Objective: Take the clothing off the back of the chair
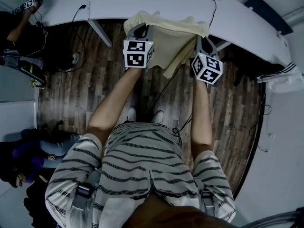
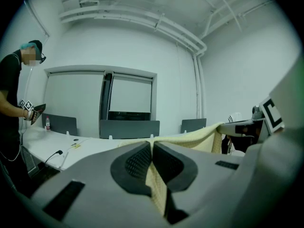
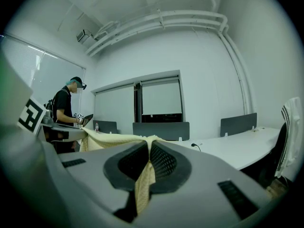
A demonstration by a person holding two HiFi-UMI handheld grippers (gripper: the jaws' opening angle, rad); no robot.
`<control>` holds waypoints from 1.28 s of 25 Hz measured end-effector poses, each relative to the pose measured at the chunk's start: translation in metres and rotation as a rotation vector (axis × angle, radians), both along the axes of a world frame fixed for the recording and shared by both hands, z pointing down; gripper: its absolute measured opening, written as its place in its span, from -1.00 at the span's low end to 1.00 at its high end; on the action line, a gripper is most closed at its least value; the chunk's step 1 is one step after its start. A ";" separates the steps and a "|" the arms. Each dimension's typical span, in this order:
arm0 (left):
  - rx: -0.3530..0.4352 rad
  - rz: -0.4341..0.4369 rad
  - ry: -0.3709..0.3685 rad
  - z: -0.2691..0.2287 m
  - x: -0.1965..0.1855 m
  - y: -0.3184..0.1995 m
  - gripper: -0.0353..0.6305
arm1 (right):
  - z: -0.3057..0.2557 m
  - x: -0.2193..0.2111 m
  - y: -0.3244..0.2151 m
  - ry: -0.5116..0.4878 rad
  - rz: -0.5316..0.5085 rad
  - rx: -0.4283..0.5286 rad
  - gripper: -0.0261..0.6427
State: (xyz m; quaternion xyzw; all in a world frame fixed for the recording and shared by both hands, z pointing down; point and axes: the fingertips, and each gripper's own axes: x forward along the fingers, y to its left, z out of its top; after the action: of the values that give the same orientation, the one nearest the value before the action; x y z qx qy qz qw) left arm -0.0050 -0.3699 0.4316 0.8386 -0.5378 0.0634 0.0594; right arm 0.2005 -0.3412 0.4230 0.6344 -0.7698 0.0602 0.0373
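left tool (image 1: 140, 32) pressed together on one top corner of the yellow clothing (image 1: 173, 42), with fabric sandwiched between the pads and a strip hanging out below them. right tool (image 1: 202, 42) does the same on the other top corner. both point roughly level, toward the white counter (image 1: 156, 1).

the clothing is spread between the two tools like a banner. the top edge runs nearly taut from one to the other and the rest drapes down over the wood floor (image 1: 85, 80), just in front of the counter edge. a two-corner grip makes sense: it keeps the cloth flat and stops it bunching or snagging as it comes up.

can't see the chair back under the cloth in any view, so can't tell if the hem is clear of it. my read: lift phase, mostly done.

risk: the pinch is near the edge, so a tug on a caught hem could slip it out.

another person stands at the far end of the counter (image 3: 71, 106), well apart.
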 end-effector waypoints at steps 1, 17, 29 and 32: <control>0.002 0.001 0.001 -0.001 -0.001 0.001 -0.82 | -0.002 -0.001 0.000 0.001 0.001 0.005 -0.85; 0.058 0.007 0.032 -0.033 -0.005 0.018 -0.82 | -0.030 -0.003 0.018 -0.008 0.018 0.064 -0.85; 0.096 0.002 0.050 -0.054 -0.011 0.031 -0.82 | -0.051 -0.008 0.030 -0.019 0.030 0.111 -0.85; 0.109 0.006 0.055 -0.062 -0.012 0.033 -0.82 | -0.057 -0.010 0.033 -0.020 0.032 0.124 -0.85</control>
State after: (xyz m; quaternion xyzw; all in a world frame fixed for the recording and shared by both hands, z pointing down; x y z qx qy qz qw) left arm -0.0174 -0.3365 0.3701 0.8435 -0.5363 0.0110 0.0281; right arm 0.1908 -0.3083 0.3660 0.6472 -0.7620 0.0192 -0.0108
